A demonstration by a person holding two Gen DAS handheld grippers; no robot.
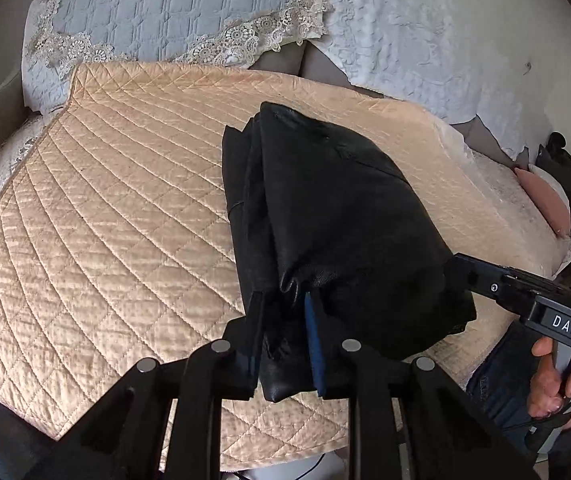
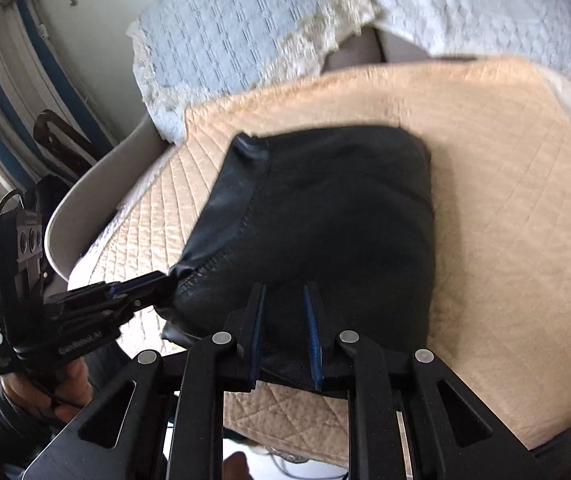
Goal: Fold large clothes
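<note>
Two grippers meet on one black garment point(image 1: 337, 216), a leather-like piece folded into a thick bundle. We see it lying on a peach quilted cover point(image 1: 105, 216) spread over a sofa-like seat, toward the cover's near edge.

From the left wrist view, our left gripper point(image 1: 285, 336) has its blue-padded fingers drawn close together around a bunched near corner of the garment, and the material puckers between the pads, so it is pinched. The right gripper point(image 1: 457, 268) reaches in from the right side of that view and touches the bundle's right edge; the right hand point(image 1: 557, 384) grips its handle.

From the right wrist view, which is somewhat blurred, the right gripper point(image 2: 285, 328) also stands narrowly parted with black fabric filling the gap; it appears to be clamped on the near edge, though the dark material makes contact hard to confirm. The left gripper point(image 2: 165, 280) comes in from the left, nipping the stitched corner, with the left hand point(image 2: 65, 392) below.

Behind the cover lie a pale blue quilted pillow point(image 1: 173, 8) trimmed with lace and a white embossed throw point(image 1: 425, 40).
</note>
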